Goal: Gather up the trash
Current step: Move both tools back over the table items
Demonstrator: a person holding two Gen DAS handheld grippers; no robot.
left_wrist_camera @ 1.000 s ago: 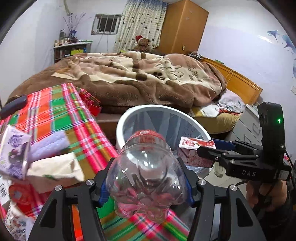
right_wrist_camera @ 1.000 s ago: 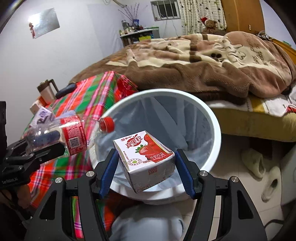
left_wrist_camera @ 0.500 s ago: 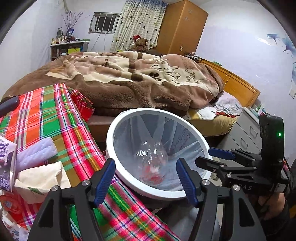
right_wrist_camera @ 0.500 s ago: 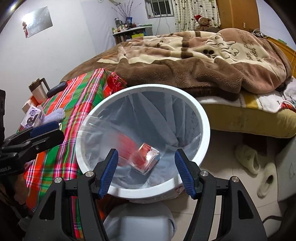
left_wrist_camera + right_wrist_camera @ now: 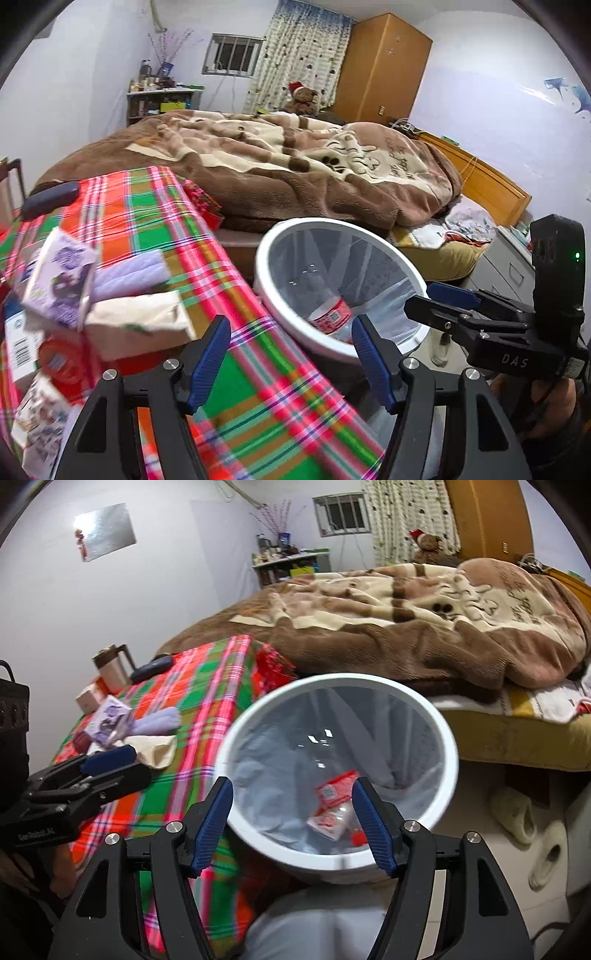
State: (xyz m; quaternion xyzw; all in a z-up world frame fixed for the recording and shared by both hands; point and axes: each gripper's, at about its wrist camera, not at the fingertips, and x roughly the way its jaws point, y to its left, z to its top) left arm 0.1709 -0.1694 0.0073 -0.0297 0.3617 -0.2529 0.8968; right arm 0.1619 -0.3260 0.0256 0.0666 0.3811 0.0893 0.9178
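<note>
Beside the bed: white bin [image 5: 448,760] holds bottle [image 5: 328,317] and milk carton [image 5: 328,821].
Left gripper [image 5: 291,363]: released, empty, jaws just widened.
Right gripper [image 5: 291,825]: same.
Risk: bin hugs tablecloth [image 5: 155,229] edge; a swinging tool could tip it.
Left view only: tissue pack [image 5: 138,325] at 9 o'clock.
Right view only: slippers [image 5: 515,814] at 3 o'clock.

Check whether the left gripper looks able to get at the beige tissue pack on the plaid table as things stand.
Probably yes: the left gripper is open and empty, and the beige tissue pack lies close by with its top uncovered, though a purple carton crowds one side.
</note>
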